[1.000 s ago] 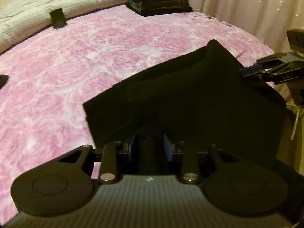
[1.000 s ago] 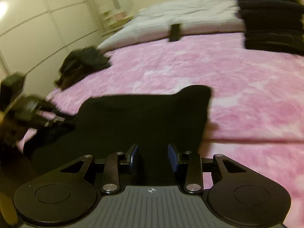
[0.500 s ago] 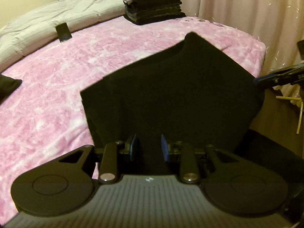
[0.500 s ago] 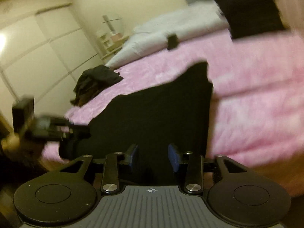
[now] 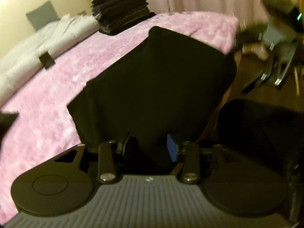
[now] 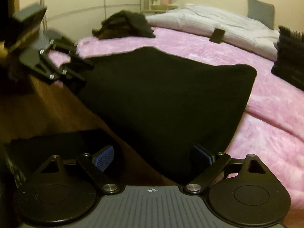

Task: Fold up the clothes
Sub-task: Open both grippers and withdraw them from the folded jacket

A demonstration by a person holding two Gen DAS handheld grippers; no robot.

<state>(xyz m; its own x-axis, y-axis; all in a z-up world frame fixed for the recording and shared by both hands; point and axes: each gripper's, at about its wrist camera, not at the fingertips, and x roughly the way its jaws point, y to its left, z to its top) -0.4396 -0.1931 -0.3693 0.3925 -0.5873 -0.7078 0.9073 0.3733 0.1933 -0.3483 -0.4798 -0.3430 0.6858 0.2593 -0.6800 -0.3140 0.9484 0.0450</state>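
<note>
Now both jaws are opening: right hand-held gripper (image 6: pixel 152 156) wide, left hand-held gripper (image 5: pixel 150 148) narrow astride black garment (image 5: pixel 157 79).

Black garment (image 5: pixel 157 79), folded flat into a broad dark panel. Spread over the near corner of the pink bedspread (image 5: pixel 57 87), one pointed corner toward the bed's middle, near edge hanging off the bed.

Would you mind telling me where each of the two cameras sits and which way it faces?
Left wrist: on the left hand-held gripper, looking down across the black garment toward the folded stack; its own fingers show, jaws opening.
Right wrist: on the right hand-held gripper, facing the unfolded pile; jaws opening, spread wide.
Shared: garment, pink blanket, stack, each other's gripper.
</note>
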